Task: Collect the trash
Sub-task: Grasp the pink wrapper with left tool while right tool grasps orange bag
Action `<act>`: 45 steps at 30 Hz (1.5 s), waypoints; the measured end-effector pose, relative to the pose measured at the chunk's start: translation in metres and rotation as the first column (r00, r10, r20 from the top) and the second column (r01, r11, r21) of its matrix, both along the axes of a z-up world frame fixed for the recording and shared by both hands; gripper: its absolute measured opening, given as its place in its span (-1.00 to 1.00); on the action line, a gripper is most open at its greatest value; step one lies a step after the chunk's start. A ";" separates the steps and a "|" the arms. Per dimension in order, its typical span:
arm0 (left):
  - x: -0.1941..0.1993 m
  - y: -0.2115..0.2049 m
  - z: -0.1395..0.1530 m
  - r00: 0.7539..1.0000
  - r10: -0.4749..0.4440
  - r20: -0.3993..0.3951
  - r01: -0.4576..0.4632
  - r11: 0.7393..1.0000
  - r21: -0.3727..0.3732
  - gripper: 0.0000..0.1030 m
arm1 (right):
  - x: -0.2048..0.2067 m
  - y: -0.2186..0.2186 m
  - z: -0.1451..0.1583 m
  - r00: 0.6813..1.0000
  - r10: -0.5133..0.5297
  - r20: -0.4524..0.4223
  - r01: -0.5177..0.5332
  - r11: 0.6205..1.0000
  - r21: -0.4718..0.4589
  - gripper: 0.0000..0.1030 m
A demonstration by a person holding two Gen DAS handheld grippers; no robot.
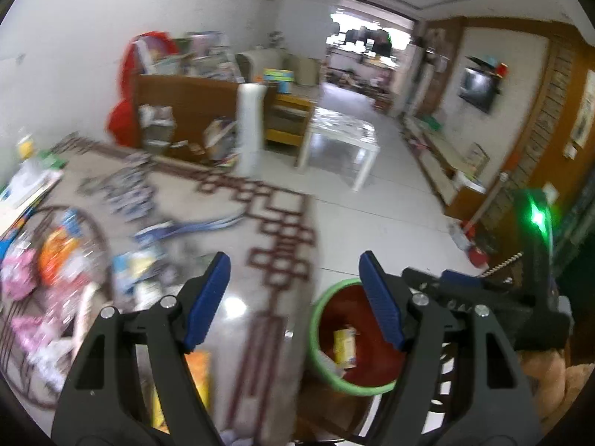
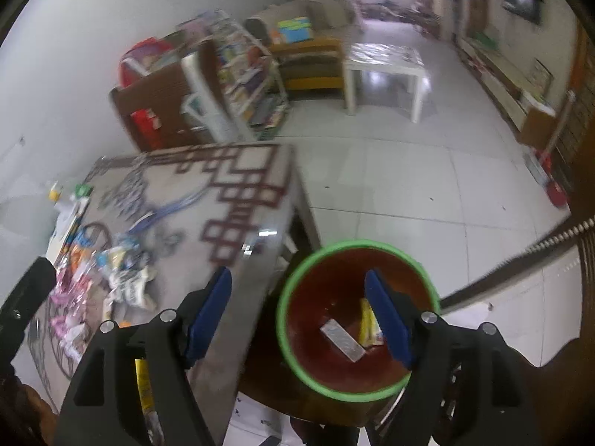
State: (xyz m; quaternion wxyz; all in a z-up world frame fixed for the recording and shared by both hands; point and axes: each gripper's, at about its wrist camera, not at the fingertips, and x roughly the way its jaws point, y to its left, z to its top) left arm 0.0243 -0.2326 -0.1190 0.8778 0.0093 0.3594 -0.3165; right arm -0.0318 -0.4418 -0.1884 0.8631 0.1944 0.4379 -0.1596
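Note:
A red bin with a green rim [image 2: 284, 338] stands beside the table's near right corner. Inside it lie a silver wrapper [image 2: 342, 340] and a yellow packet [image 2: 368, 321]. My right gripper [image 2: 303, 319] hangs above the bin, open, with nothing between its blue pads. In the left wrist view the same bin [image 1: 316, 342] shows a yellow packet [image 1: 345, 347]. My left gripper [image 1: 293, 299] is open and empty over the table edge, left of the bin. The right gripper [image 1: 483, 297] shows at the right there. Wrappers [image 1: 55, 260] lie piled on the table's left side.
The table [image 2: 241, 204] has a dark-red square pattern and a blue strap [image 2: 174, 204]. A wire basket [image 1: 100, 238] rings the snack packets. Behind stand a brown bookshelf [image 2: 167, 85], a white side table [image 2: 386, 63] and open tiled floor [image 2: 409, 186].

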 end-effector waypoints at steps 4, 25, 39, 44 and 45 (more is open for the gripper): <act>0.007 0.055 -0.013 0.990 0.136 -0.036 -0.135 0.991 0.021 0.34 | 0.015 0.034 0.000 0.997 0.083 0.002 -0.083 0.997 -0.005 0.45; 0.127 0.275 -0.151 0.812 0.485 -0.325 -0.424 0.872 0.244 0.14 | 0.112 0.176 -0.015 0.902 0.428 -0.059 -0.430 0.903 -0.024 0.46; 0.101 0.301 -0.128 0.784 0.529 -0.325 -0.523 0.845 0.113 -0.59 | 0.257 0.285 -0.026 0.760 0.650 -0.012 -0.649 0.759 0.043 0.48; 0.086 0.306 -0.115 0.782 0.548 -0.298 -0.548 0.832 0.092 -0.59 | 0.302 0.323 -0.051 0.735 0.675 -0.066 -0.671 0.738 0.077 0.62; 0.083 0.306 -0.113 0.782 0.547 -0.298 -0.548 0.832 0.089 -0.59 | 0.311 0.326 -0.057 0.744 0.664 -0.077 -0.656 0.747 0.102 0.62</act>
